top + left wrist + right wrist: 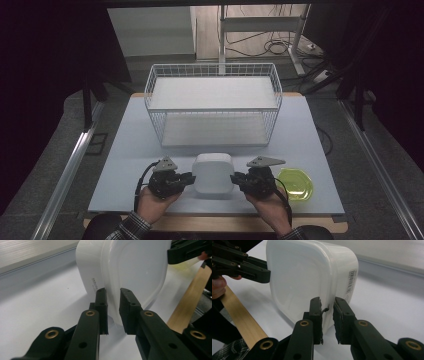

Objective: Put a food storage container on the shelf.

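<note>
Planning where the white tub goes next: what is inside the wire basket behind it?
Through the wire basket only white panels show, no loose items; the white container hides none of it.

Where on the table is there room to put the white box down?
Bare tabletop lies left of the wire basket, and more to its right. The near edge is crowded: white box, both tools, and the yellow-green lid.

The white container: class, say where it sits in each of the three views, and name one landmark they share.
High view: the white container sits low centre, between the two tongs.
Left gripper view: upper centre, its rim between the jaws.
Right gripper view: upper centre, its edge between the jaws.
Shared landmark: the wooden table edge.
</note>
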